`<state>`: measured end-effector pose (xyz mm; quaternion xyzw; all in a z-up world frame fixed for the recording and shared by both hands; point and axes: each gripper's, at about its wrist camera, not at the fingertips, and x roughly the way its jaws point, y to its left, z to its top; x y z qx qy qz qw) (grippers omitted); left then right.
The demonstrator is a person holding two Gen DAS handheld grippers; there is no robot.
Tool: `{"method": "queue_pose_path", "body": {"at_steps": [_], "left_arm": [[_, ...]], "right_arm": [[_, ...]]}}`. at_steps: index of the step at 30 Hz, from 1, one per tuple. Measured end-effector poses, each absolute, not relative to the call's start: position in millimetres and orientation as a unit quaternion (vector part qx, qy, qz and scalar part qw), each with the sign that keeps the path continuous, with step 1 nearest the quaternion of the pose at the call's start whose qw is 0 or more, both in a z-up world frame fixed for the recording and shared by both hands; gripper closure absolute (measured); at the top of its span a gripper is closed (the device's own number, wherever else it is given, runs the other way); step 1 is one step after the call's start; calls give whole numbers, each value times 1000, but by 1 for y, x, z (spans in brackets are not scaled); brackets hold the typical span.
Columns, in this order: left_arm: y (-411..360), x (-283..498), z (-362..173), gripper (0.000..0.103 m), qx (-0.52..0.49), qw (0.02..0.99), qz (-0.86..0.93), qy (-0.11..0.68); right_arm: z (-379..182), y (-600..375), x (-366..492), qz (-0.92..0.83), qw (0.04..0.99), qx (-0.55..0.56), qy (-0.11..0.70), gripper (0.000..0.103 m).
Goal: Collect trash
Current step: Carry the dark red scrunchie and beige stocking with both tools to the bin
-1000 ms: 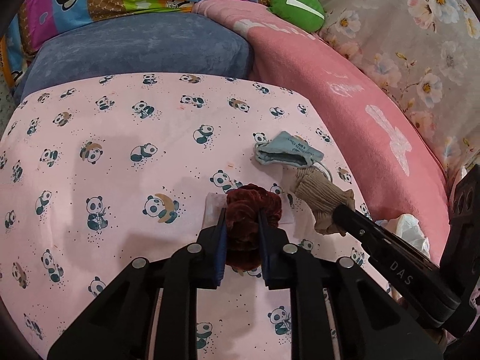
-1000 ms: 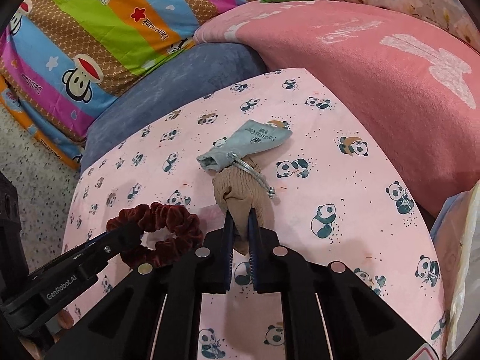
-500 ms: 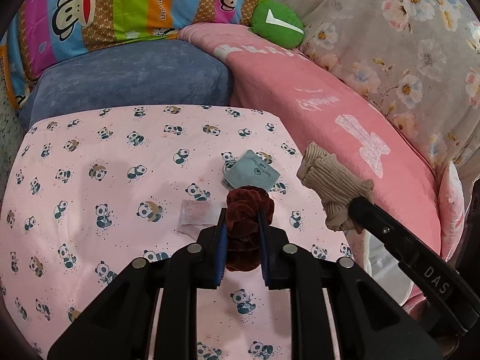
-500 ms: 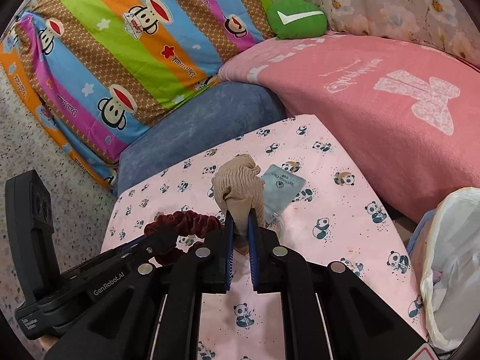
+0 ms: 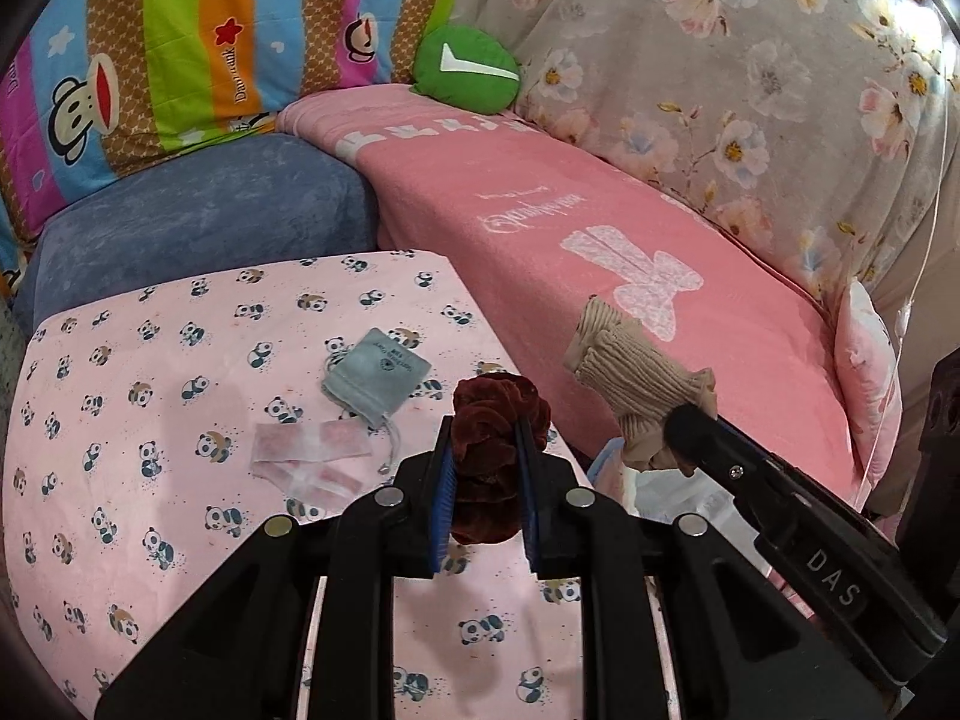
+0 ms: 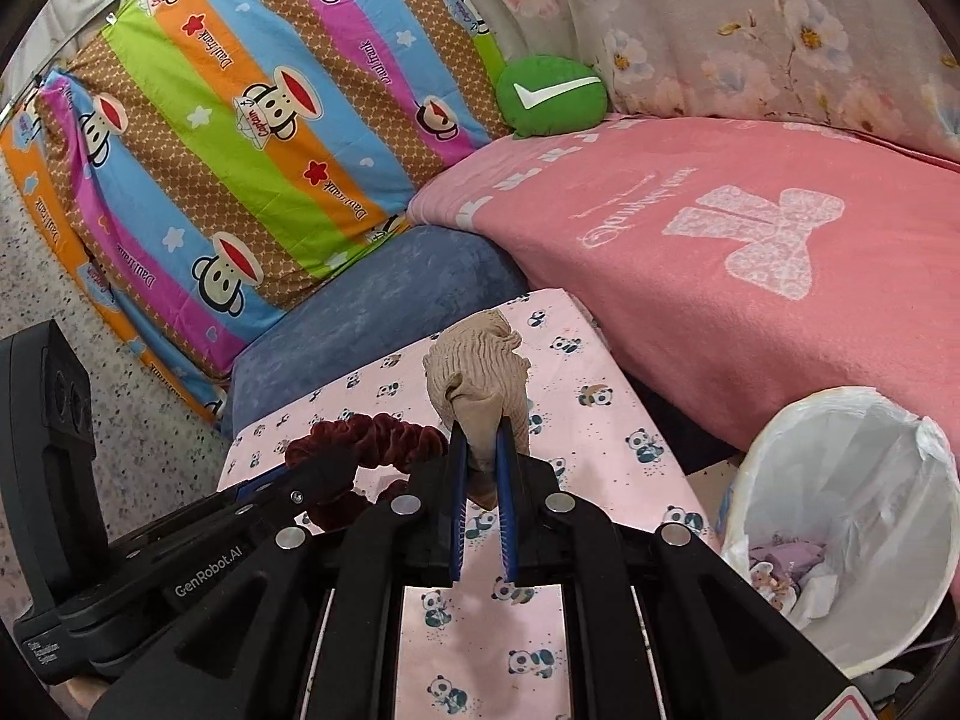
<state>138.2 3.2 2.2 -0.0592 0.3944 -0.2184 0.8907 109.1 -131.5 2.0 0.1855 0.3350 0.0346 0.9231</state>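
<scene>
Both jaws are clenched: left gripper [image 5: 483,468] on the dark red velvet scrunchie [image 5: 493,420], right gripper [image 6: 483,468] on the beige ribbed sock [image 6: 480,369]. Both are now lifted off the panda-print surface [image 5: 150,420]; the white-lined bin [image 6: 840,516] waits lower right, so dropping comes next.

on the tabletop [image 5: 120,420] a pouch [image 5: 375,373] lies just behind a wrapper [image 5: 309,450]; the bin [image 6: 840,528] stands right of the tabletop, before the sofa [image 6: 750,276].
</scene>
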Motion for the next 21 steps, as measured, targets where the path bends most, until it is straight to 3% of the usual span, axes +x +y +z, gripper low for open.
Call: {"method": "queue_pose_path", "body": {"at_steps": [21], "left_arm": [[-137,90,10,85,14,862,-315,398]], "right_arm": [[5,-276,17,-73,922,236,298,93]]}}
